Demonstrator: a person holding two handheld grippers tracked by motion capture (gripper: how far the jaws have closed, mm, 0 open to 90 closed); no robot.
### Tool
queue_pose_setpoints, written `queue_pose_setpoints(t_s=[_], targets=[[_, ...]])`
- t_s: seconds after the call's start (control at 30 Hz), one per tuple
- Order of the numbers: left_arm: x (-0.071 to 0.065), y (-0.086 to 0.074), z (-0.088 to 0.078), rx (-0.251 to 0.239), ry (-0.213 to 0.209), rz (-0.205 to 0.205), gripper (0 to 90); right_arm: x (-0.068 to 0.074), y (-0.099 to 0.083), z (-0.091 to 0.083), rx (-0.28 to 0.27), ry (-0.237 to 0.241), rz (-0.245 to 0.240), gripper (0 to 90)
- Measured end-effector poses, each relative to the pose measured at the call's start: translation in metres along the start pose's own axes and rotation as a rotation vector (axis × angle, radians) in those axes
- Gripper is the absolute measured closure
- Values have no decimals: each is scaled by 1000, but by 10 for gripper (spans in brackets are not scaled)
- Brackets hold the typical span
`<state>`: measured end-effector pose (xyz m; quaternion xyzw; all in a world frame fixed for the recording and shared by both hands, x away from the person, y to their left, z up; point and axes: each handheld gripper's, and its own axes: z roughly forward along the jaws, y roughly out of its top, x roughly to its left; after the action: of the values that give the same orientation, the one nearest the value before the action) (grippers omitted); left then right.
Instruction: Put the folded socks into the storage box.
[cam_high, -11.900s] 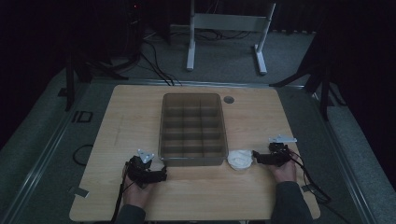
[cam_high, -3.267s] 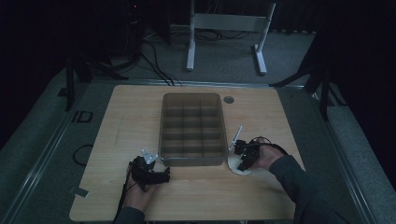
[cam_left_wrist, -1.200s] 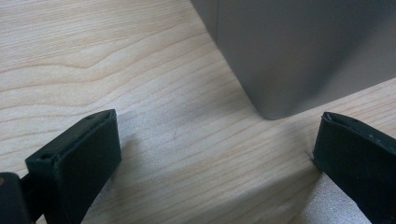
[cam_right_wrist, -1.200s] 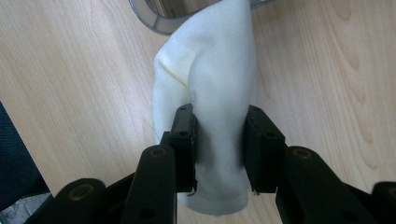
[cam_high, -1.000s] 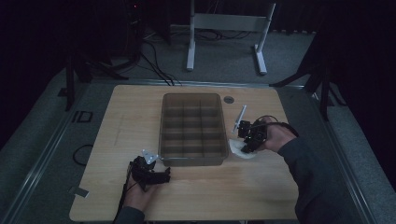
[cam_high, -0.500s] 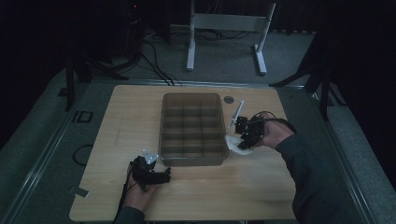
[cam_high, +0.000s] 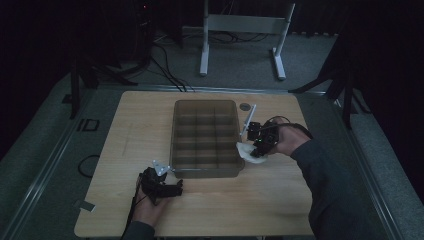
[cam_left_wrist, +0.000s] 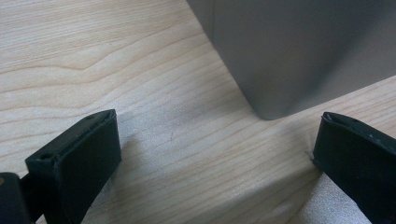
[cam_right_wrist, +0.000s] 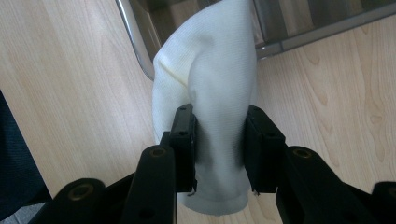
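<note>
White cloth's (cam_right_wrist: 205, 93) far tip past the top edge

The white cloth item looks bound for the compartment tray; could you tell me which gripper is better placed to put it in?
Right, probably. The right gripper is shut on the white cloth item beside the tray, while the left gripper rests open at its near corner.

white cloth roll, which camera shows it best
The right gripper view: the white cloth roll sits close up, pinched in the right claw at the divided tray's rim. The high view shows it as a small pale patch beside the tray.
</note>
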<state>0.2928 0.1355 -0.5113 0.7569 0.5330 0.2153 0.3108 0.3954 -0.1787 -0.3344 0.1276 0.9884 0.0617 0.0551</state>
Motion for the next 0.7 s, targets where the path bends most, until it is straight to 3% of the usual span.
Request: queue_pose_setpoints(t_s=[0.7], targets=[[0,0,0,1,-3,6,10,3,19,5,1,6,-34,675]])
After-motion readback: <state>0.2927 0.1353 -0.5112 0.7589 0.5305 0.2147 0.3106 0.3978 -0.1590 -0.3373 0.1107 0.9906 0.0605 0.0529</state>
